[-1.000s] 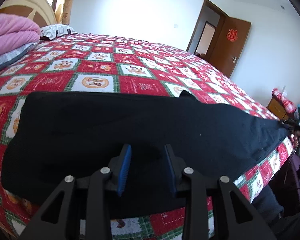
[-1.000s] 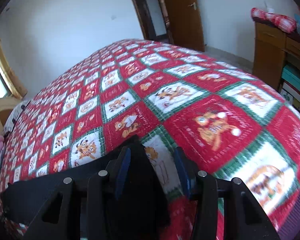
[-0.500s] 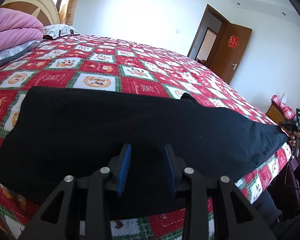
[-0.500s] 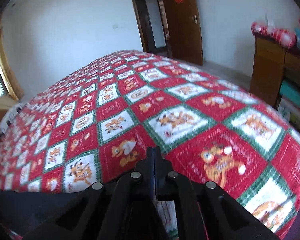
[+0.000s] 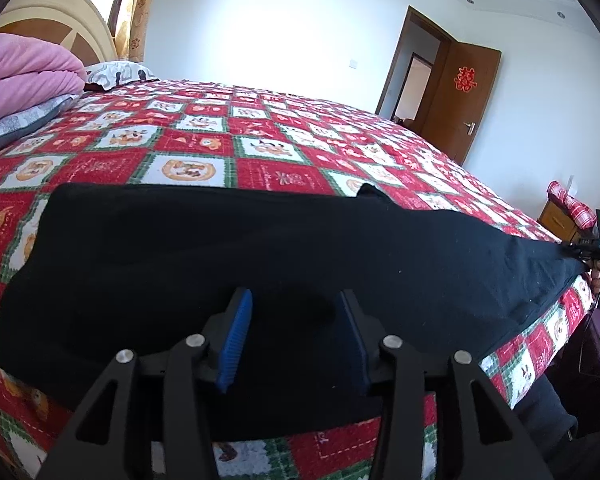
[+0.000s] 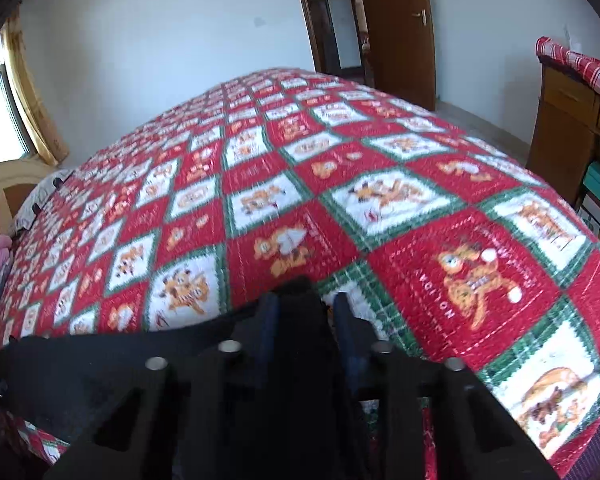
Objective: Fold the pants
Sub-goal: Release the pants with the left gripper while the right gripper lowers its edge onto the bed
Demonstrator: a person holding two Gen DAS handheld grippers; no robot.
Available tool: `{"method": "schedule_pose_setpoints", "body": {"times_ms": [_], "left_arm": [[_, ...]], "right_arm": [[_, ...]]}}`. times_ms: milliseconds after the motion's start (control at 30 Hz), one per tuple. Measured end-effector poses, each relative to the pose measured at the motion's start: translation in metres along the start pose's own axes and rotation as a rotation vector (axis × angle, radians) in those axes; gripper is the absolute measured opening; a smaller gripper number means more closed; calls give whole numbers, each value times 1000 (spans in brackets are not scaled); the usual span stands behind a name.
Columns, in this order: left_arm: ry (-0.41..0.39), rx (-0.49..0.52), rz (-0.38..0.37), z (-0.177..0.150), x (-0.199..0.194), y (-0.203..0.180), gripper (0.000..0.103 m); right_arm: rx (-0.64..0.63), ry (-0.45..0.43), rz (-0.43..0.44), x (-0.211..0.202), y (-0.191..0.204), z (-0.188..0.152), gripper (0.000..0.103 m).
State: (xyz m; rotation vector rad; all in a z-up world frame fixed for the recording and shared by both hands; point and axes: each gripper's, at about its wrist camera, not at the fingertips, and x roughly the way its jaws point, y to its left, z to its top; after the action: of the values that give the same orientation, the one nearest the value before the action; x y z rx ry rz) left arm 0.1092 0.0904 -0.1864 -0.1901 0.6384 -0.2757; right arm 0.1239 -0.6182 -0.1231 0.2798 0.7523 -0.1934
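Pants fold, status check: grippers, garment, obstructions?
Left gripper opening over black pants, nothing pinched. Right gripper opening, pants end between fingers. Pants flat on quilt. No obstructions.

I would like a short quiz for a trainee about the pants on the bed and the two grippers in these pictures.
1. True or false: the black pants lie stretched along the near edge of the bed.
2. What lies between the fingers of the right gripper? A: the pants' end; B: a pillow; C: nothing.
3. Fill in: the left gripper is ____ the pants, its pads not pressing on them.

Key: 1 true; 2 A (its jaws are opening); 3 above (its jaws are opening too).
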Motion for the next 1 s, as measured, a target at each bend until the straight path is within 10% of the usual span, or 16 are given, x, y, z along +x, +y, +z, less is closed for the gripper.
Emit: {"method": "schedule_pose_setpoints", "body": {"times_ms": [67,433,500,600,733,1000], "left_arm": [[-3,5,1,-1,1,-1,52],[-14,1,2,-2,1,-4,56],[-17,-4,-3,-2,0,-3,56],[-23,-3,0,-3,0,-4,56],[-36,4,48,-3,-5,-11,56],[-79,24,69,-6,-15,-25,66]], "right_arm": [[1,-2,2,0,-2,-1,8],[-91,-70,-73,-3,21,21,6],[-93,-1,-108,14,19,17,12],[-75,-22,-128,2,14,11,53],[-57,-79,-165,-42,17,-6,55],[-416,9,65,-64,134,-78,54]]}}
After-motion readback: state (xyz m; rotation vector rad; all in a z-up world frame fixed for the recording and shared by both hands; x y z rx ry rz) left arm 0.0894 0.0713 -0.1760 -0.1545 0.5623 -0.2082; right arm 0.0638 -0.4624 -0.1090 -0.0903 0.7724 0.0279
